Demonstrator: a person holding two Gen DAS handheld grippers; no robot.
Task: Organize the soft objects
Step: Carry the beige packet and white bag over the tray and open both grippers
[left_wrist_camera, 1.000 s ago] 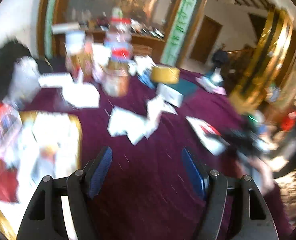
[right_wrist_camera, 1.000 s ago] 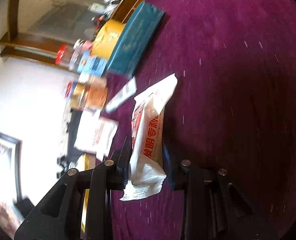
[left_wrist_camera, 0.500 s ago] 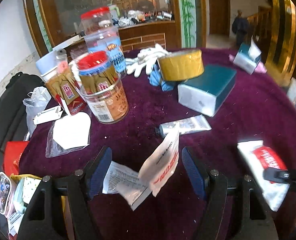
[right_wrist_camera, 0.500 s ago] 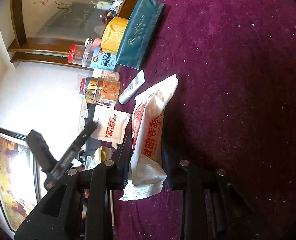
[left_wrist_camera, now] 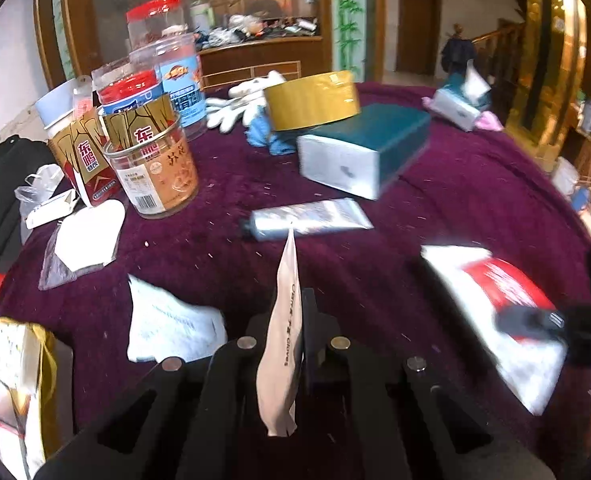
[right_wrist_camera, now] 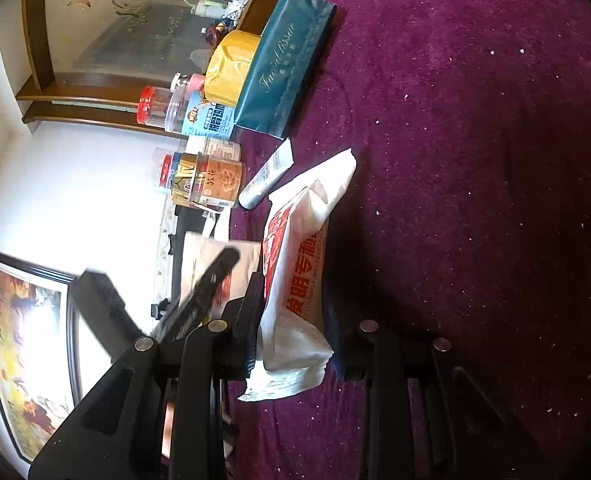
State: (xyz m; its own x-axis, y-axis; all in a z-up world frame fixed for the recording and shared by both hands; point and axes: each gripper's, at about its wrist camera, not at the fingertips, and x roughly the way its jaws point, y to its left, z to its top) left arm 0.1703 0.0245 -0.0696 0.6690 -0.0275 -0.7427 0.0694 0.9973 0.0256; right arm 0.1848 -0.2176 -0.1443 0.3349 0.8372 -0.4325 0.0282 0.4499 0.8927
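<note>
My left gripper (left_wrist_camera: 285, 332) is shut on a thin beige glove packet (left_wrist_camera: 281, 340) that stands on edge between its jaws, above the purple tablecloth (left_wrist_camera: 475, 184). My right gripper (right_wrist_camera: 295, 320) is shut on a white pouch with red print (right_wrist_camera: 299, 280), held above the cloth; that pouch also shows blurred in the left wrist view (left_wrist_camera: 495, 304). A white sachet (left_wrist_camera: 167, 324) lies on the cloth left of the left gripper. A silver tube (left_wrist_camera: 307, 222) lies just beyond it. The left gripper and its packet (right_wrist_camera: 211, 264) show at the left of the right wrist view.
Several jars (left_wrist_camera: 151, 160) stand at the back left, with a yellow tape roll (left_wrist_camera: 311, 100), a teal tissue pack (left_wrist_camera: 367, 148) and white and blue gloves (left_wrist_camera: 247, 112) behind. A yellow basket (left_wrist_camera: 19, 364) of packets is at the left edge. A masked pouch (left_wrist_camera: 83, 244) lies near the jars.
My left gripper has closed on the beige glove packet, which lay between its open jaws half a second ago. My right gripper still holds the white pouch.
</note>
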